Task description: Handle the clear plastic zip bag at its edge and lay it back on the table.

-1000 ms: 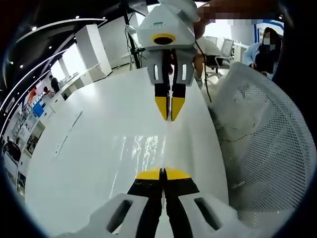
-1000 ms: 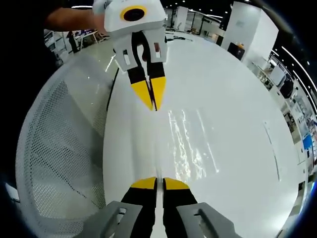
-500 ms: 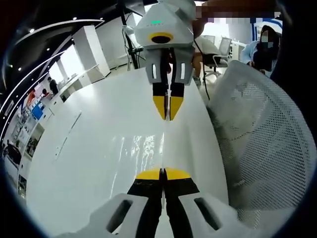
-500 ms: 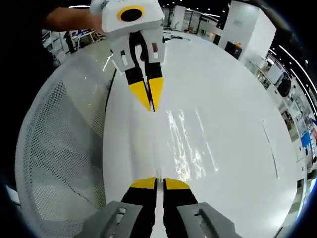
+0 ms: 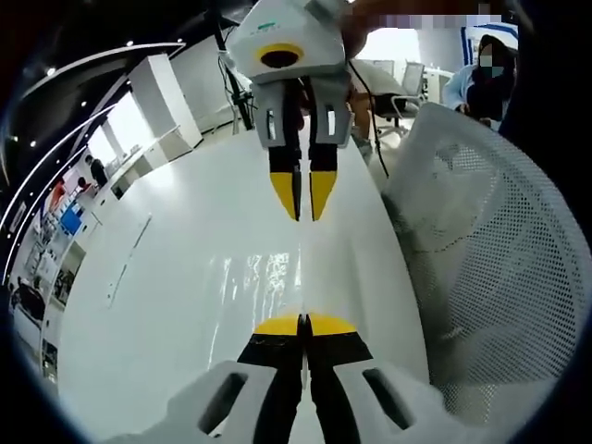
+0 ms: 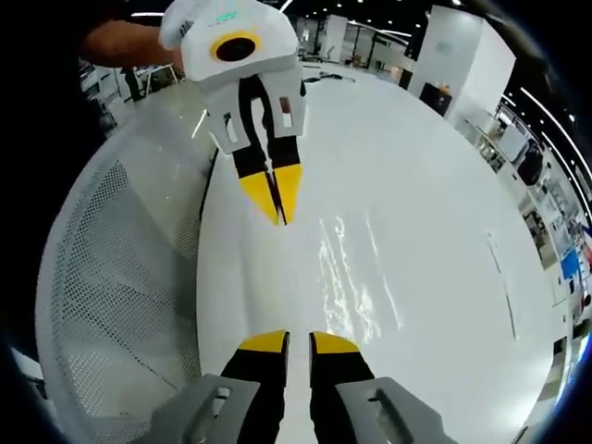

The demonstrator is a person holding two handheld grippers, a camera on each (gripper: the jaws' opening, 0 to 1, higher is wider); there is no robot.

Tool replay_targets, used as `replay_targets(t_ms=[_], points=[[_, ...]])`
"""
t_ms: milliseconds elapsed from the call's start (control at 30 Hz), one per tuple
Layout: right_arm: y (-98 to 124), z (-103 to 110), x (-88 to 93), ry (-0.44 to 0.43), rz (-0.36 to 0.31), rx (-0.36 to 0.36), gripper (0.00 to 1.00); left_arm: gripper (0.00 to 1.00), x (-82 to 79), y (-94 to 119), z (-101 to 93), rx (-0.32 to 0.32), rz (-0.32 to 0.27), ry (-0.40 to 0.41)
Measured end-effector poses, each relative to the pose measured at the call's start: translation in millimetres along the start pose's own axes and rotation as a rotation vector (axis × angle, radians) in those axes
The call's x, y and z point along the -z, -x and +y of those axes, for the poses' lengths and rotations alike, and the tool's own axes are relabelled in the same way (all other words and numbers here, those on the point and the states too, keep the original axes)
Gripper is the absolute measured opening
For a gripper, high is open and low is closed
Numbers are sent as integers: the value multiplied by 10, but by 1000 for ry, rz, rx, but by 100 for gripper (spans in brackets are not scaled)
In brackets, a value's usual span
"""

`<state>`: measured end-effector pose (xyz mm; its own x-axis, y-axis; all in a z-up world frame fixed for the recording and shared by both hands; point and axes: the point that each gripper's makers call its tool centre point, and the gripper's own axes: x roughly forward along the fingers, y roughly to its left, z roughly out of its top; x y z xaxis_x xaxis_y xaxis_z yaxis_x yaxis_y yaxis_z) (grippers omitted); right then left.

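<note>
White table [image 6: 425, 213]; bag [image 6: 356, 277] possibly pinched.

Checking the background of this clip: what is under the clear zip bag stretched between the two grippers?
Through the clear zip bag the white table shows, with glare streaks. The bag's near edge lies hidden behind the right gripper; the left gripper covers its far edge.

Clear plastic zip bag [image 5: 277, 277], nearly invisible against the white table, shows mainly as wrinkled glare streaks. In the left gripper view it stretches as a thin upright edge line between the two grippers' tips, its body spreading left. In the right gripper view its glossy crinkled sheet [image 6: 356, 287] fans right of that edge line.
</note>
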<state>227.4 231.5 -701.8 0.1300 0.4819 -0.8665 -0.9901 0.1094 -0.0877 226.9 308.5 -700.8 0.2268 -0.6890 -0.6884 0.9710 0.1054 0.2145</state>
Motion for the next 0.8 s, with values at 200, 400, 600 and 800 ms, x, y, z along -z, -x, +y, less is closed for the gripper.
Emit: replay_targets(t_ms=[200,400,600,800], points=[[-59,-63,-124,-23,-40,10,5,0,10,9,9,-11,-3,8],[-164,-71,-125,-37,-38,16,4,0,26,18,-9,-18,3,3],[-248,28,-171,-64,-49,-14,4,0,27,19,-16,-36,-14,35],[-355,86,-192,-88,-48,-32,0,0,26,-11,-24,-45,-28,76]])
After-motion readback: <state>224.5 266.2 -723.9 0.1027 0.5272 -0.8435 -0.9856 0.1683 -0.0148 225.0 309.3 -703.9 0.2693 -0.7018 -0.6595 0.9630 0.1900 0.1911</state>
